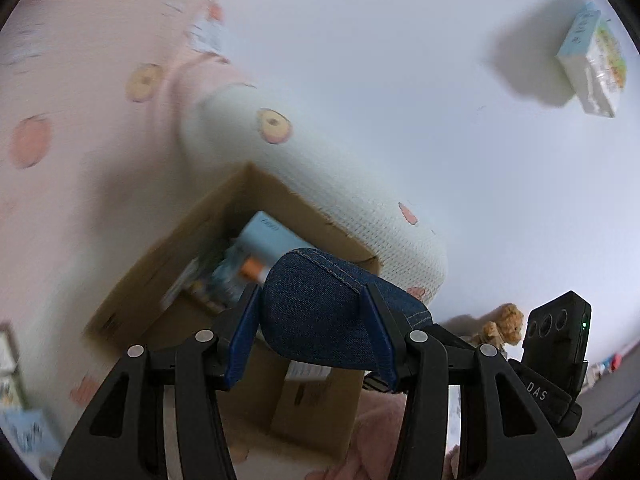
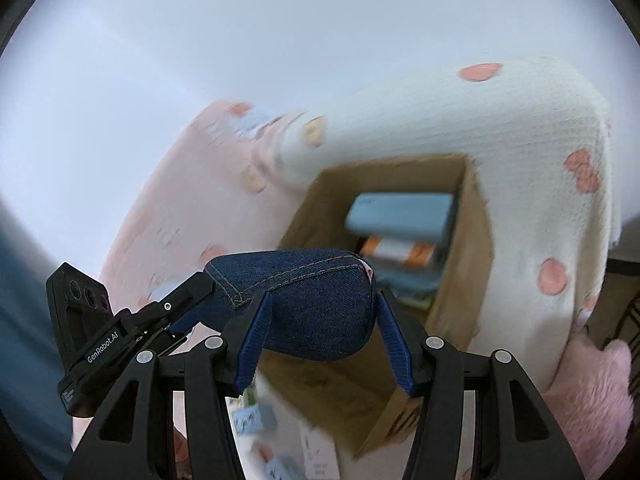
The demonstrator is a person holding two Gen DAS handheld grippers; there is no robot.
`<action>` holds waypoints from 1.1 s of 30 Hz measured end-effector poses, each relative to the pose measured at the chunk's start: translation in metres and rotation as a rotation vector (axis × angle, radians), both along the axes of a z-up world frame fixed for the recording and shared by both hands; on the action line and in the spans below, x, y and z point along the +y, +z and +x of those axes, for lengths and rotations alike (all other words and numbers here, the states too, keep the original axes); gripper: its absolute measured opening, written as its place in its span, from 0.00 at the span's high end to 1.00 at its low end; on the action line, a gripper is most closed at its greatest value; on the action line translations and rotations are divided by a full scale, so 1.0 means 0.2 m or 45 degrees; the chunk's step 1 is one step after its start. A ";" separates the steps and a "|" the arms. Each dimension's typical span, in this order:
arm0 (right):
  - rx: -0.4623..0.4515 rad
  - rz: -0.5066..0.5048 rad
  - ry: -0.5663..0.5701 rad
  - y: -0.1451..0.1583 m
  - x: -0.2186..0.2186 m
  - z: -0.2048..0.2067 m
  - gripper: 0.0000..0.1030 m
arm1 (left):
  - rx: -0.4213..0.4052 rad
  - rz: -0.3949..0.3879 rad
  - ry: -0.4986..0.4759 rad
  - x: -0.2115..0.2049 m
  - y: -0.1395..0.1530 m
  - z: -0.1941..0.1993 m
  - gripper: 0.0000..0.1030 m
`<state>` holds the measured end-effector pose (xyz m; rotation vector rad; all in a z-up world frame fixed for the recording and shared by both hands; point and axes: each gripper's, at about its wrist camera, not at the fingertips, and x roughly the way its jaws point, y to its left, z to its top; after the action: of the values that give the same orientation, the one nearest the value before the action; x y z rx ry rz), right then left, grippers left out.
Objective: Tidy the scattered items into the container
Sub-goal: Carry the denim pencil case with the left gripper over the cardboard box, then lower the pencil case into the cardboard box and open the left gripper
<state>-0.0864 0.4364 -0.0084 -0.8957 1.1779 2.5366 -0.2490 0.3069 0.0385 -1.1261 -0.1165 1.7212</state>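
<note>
White surface [image 1: 400,60] bearing pink-and-cream spotted blanket [image 2: 500,128], open cardboard box [image 2: 460,280] with blue packets inside, small carton [image 1: 592,60]; denim pouch [image 2: 320,308] above the box, clamped at either end by left gripper [image 1: 316,320] and right gripper [image 2: 320,320], the left's housing marked "GenRobot.AI"

Soft daylight, perhaps motion-blurred (fisheye-warped edges)

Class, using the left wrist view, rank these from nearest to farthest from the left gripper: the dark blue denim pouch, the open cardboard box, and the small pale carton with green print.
1. Dark blue denim pouch: clamped between the left gripper fingers.
2. Open cardboard box: just beyond the pouch, centre, with packets inside.
3. Small pale carton with green print: far away, upper right, alone on the white surface.
</note>
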 end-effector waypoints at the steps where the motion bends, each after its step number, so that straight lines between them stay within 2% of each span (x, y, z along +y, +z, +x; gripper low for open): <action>1: -0.016 -0.012 -0.028 -0.01 0.06 -0.03 0.50 | -0.017 -0.011 -0.021 0.07 -0.02 -0.04 0.47; 5: -0.073 -0.038 -0.094 -0.06 0.23 -0.14 0.51 | -0.105 -0.055 -0.087 0.32 -0.12 -0.19 0.47; 11: -0.148 -0.093 -0.130 -0.16 0.42 -0.34 0.51 | -0.184 -0.105 -0.130 0.54 -0.29 -0.38 0.47; 15: -0.203 -0.104 -0.155 -0.23 0.49 -0.43 0.51 | -0.292 -0.131 -0.159 0.64 -0.41 -0.48 0.47; 20: -0.277 -0.066 -0.151 -0.27 0.52 -0.52 0.51 | -0.426 -0.148 -0.155 0.71 -0.57 -0.55 0.47; 26: -0.407 0.013 -0.115 -0.31 0.52 -0.59 0.51 | -0.512 -0.168 -0.140 0.75 -0.68 -0.57 0.47; 33: -0.485 0.066 -0.075 -0.31 0.52 -0.65 0.51 | -0.513 -0.171 -0.120 0.77 -0.71 -0.54 0.46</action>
<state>-0.2160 0.5395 -0.0702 -1.2410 0.9980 2.2062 -0.3561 0.4604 -0.1036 -1.5445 -0.1953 1.4173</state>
